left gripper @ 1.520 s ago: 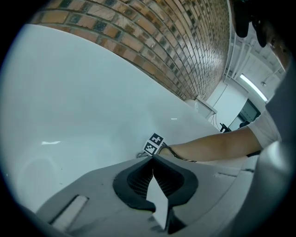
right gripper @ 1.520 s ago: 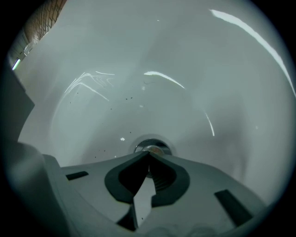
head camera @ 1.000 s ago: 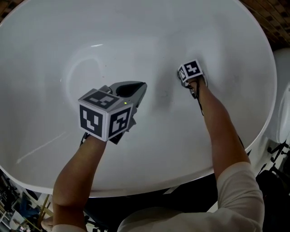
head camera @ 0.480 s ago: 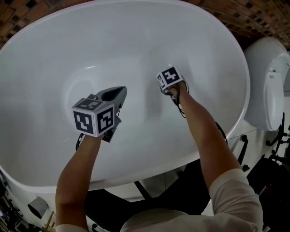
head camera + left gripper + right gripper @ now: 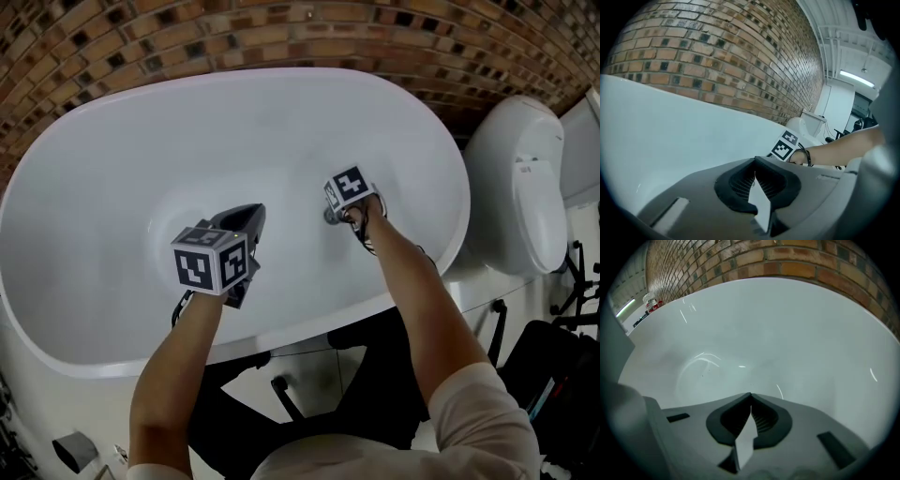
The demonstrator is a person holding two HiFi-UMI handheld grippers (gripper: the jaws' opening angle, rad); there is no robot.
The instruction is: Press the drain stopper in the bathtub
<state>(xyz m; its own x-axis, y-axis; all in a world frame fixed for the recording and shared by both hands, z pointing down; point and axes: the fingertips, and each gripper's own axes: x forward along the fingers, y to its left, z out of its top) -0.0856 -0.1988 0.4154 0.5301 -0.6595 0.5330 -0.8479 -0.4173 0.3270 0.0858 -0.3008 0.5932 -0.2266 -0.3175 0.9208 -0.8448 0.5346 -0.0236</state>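
**Both grippers closed over the tub basin, stopper not discernible**

In the head view the white oval bathtub (image 5: 234,77) lies with its long axis running from 9 o'clock to 3 o'clock, the 3 o'clock end a little higher. A brick wall (image 5: 187,37) stands behind it at 12 o'clock, and a white toilet (image 5: 516,187) sits just beside its 3 o'clock end. The drain stopper cannot be made out in any view.

The left gripper (image 5: 251,214) hangs over the middle of the basin, its long axis pointing toward 1 o'clock. Its marker cube (image 5: 211,262) sits at the 7 o'clock end. In the left gripper view its jaws meet tip to tip with nothing between them.

The right gripper (image 5: 751,394) is at 3 o'clock of the left one and apart from it. It is lower in the basin and aimed down at the tub floor, with its own marker cube (image 5: 349,187) on top. The forearm comes in from 5 o'clock, and a dark band (image 5: 366,230) circles the wrist. In the right gripper view the jaws are pressed together and empty. Beyond them is bare white tub floor, with a curved glint at 10 o'clock.
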